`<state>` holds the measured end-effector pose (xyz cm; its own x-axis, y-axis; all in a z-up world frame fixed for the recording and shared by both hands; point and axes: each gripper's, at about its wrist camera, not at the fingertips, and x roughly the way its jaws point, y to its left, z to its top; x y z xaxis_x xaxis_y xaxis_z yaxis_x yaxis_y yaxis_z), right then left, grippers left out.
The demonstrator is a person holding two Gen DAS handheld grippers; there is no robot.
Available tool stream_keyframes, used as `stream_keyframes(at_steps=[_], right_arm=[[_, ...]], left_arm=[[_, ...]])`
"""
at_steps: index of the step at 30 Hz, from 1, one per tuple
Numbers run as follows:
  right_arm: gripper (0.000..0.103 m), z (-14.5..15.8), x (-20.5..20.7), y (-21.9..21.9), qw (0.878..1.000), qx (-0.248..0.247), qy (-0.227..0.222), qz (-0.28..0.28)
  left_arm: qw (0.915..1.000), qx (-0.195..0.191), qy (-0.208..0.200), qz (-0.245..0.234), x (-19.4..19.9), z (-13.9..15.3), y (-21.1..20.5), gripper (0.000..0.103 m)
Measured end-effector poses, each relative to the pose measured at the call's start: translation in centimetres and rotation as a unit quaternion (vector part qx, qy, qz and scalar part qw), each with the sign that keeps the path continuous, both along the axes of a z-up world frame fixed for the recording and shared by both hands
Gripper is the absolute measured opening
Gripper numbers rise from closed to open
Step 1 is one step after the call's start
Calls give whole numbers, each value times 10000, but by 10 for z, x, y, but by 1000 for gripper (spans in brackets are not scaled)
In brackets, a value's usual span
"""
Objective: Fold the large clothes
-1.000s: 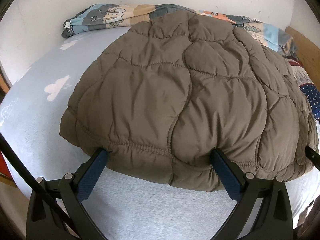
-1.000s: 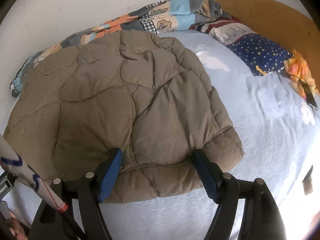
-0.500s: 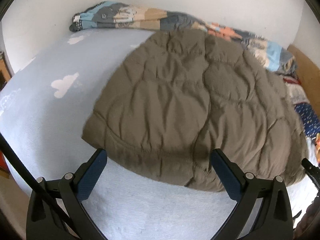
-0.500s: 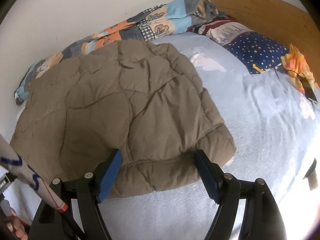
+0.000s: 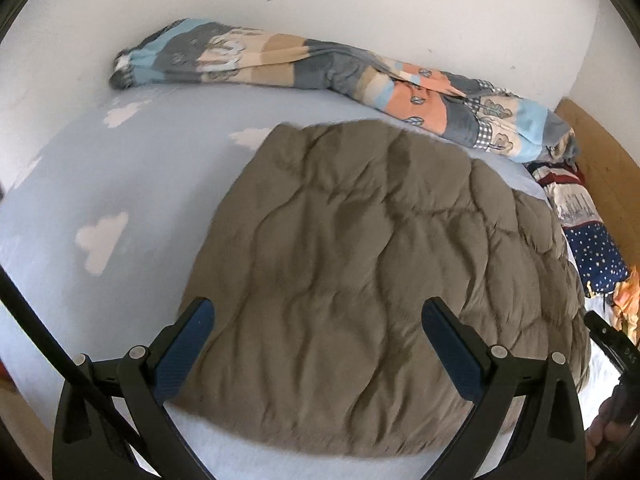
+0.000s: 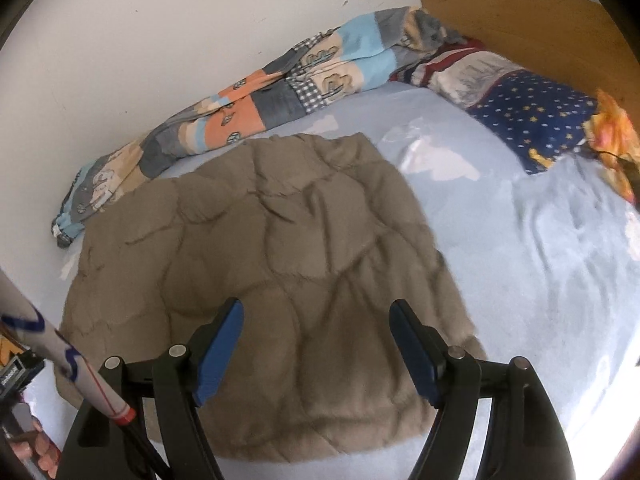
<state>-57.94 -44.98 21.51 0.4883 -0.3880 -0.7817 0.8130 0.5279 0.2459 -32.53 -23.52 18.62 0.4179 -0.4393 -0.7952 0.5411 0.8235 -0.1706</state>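
A brown quilted padded jacket (image 5: 360,280) lies folded flat on the light blue bed sheet (image 5: 120,168); it also shows in the right wrist view (image 6: 272,272). My left gripper (image 5: 318,320) is open and empty, its fingers raised above the jacket's near left part. My right gripper (image 6: 316,320) is open and empty, raised above the jacket's near right part. Neither touches the fabric.
A rolled patchwork blanket (image 5: 320,68) lies along the white wall, also visible in the right wrist view (image 6: 256,100). A starry blue pillow (image 6: 528,116) and an orange item (image 6: 616,136) lie by the wooden headboard (image 6: 520,12). The sheet is bare on both sides of the jacket.
Both grippers have lifted up and away from the jacket's near hem, which they framed before. The jacket now lies lower and farther in both views.
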Motion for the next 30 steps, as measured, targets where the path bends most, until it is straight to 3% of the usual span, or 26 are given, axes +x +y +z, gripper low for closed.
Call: stream_keyframes(at_steps=[7, 8, 10, 15, 17, 21, 27, 30], right_arm=[[77, 14, 54, -32, 9992, -150, -167, 341], [67, 13, 60, -38, 9988, -147, -226, 413], [59, 9, 76, -54, 9984, -106, -135, 531], [59, -26, 104, -97, 9981, 225, 177, 541], [59, -45, 109, -111, 9973, 419, 306, 515], [62, -65, 123, -122, 9944, 631, 624, 565], [65, -61, 123, -115, 9944, 516, 748, 531], [72, -47, 119, -107, 9950, 406, 781, 476]], left_arm=[[9985, 241, -190, -444, 28, 11, -79, 103], [9978, 331, -180, -551, 33, 8, -92, 103], [9966, 435, -48, -699, 45, -2, -114, 103], [9928, 947, 464, -560, 88, -42, -148, 103], [9916, 919, 769, -487, 99, -54, -152, 103], [9907, 998, 826, -419, 104, -63, -160, 103], [9947, 687, 710, -274, 86, -52, -137, 103], [9956, 584, 665, -312, 67, -44, -117, 103]])
